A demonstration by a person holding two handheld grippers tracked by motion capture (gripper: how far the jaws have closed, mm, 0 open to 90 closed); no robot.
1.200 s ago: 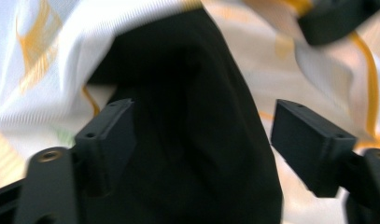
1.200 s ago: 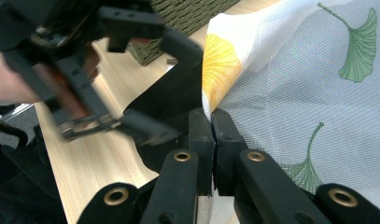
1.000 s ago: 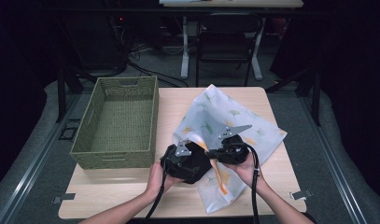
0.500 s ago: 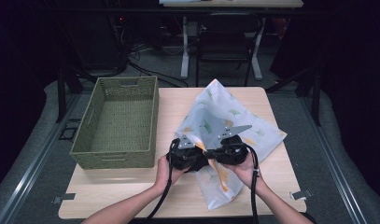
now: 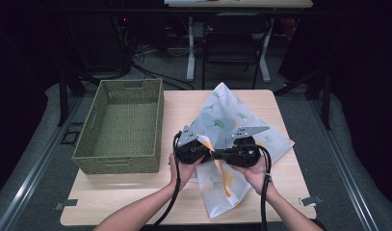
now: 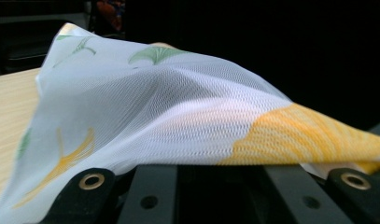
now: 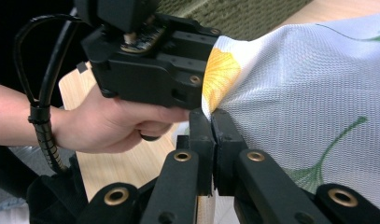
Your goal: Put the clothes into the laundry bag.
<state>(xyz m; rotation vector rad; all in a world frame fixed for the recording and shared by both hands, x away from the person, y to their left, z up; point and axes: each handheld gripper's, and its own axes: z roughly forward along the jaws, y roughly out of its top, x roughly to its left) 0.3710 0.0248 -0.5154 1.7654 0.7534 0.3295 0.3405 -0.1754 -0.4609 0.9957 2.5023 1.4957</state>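
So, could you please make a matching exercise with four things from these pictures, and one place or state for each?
Things:
1. woven basket
2. mesh cloth
3. right gripper
4. left gripper

Places or states:
a. white, printed with green and yellow leaves
b. on the table's left part, nothing in it
c. jaws pressed together on the cloth's edge
d. the cloth drapes across its jaws

Pairs: 1-b, 2-a, 3-c, 4-d
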